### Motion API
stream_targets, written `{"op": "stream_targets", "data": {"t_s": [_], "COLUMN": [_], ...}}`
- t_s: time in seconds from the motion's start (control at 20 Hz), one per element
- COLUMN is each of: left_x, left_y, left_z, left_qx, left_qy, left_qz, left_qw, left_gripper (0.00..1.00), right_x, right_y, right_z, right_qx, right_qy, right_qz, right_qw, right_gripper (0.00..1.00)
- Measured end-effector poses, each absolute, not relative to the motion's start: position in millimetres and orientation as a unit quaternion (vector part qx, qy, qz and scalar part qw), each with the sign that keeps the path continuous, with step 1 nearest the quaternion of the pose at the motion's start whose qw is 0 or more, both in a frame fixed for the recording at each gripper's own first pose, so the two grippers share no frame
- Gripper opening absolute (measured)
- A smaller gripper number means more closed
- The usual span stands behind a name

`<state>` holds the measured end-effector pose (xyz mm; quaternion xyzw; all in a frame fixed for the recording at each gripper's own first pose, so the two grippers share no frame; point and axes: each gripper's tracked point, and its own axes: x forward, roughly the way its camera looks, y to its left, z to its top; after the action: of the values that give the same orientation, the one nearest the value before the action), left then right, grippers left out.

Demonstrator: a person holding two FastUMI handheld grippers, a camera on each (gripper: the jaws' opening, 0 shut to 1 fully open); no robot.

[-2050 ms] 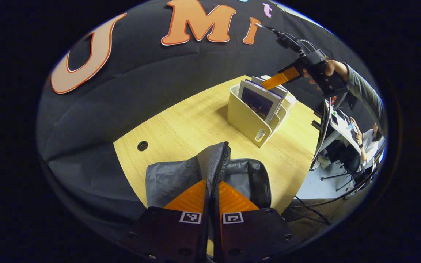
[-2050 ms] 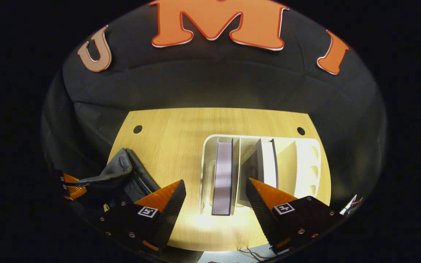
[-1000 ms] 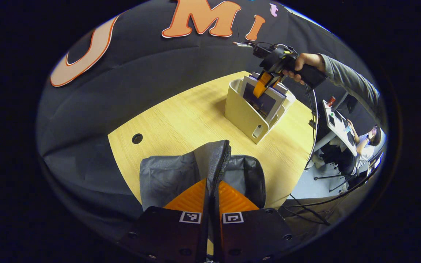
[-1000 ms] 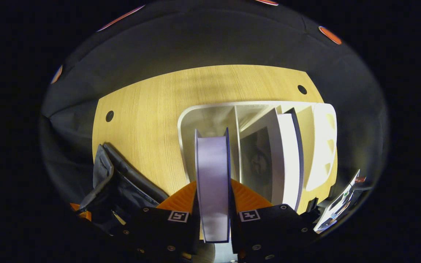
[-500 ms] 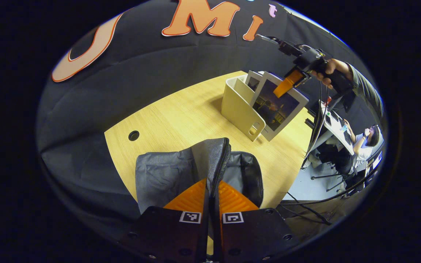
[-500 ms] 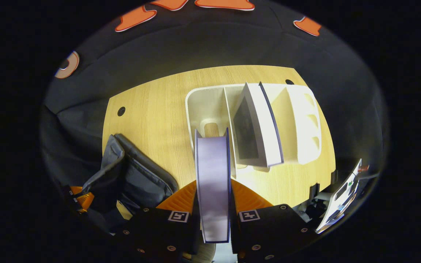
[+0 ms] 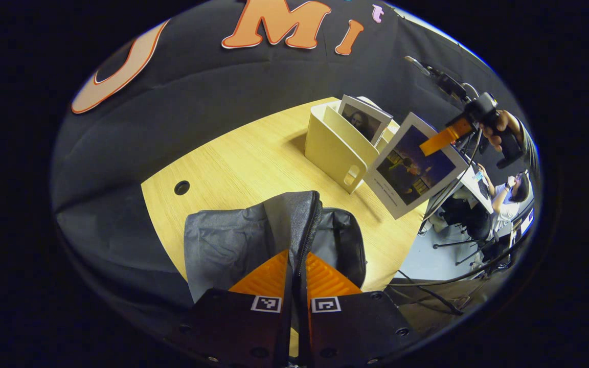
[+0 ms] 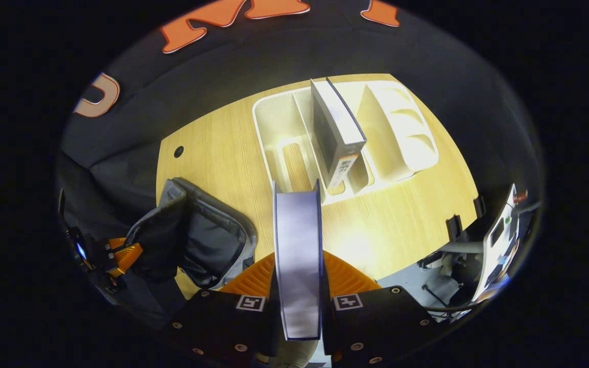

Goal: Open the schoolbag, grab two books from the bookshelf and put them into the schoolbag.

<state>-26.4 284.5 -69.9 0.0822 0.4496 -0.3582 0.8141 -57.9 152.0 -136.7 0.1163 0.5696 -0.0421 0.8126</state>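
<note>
Right gripper (image 8: 298, 286) clamps the book (image 8: 297, 255), now fully out of the bookshelf (image 8: 274, 122) and above the table (image 8: 223, 153) (second book (image 8: 335, 133) stays inside). Left gripper (image 7: 294, 278) still pinches the schoolbag (image 7: 233, 240) flap.

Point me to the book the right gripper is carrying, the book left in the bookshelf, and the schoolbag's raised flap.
carried book (image 7: 411, 166), left gripper view, on its front cover.
book in the bookshelf (image 8: 336, 130), right gripper view, on its top edge.
schoolbag flap (image 7: 297, 225), left gripper view, on the fabric above the fingers.
</note>
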Motion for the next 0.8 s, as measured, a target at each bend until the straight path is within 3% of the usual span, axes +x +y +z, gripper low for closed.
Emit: {"op": "stream_targets", "data": {"t_s": [0.3,0.8], "left_x": [-26,-15], "left_y": [282,282], "left_z": [-70,-55], "left_qx": [0.078,0.059], "left_qy": [0.449,0.438], "left_qz": [-0.361,-0.343], "left_qw": [0.814,0.829], "left_gripper": [0.07,0.06], "right_x": [-75,-57], "right_y": [170,250], "right_z": [-123,-116], "right_qx": [0.196,0.319], "right_qy": [0.543,0.497], "right_qz": [-0.020,0.079], "right_qw": [0.816,0.803], "right_gripper": [0.33,0.31]}}
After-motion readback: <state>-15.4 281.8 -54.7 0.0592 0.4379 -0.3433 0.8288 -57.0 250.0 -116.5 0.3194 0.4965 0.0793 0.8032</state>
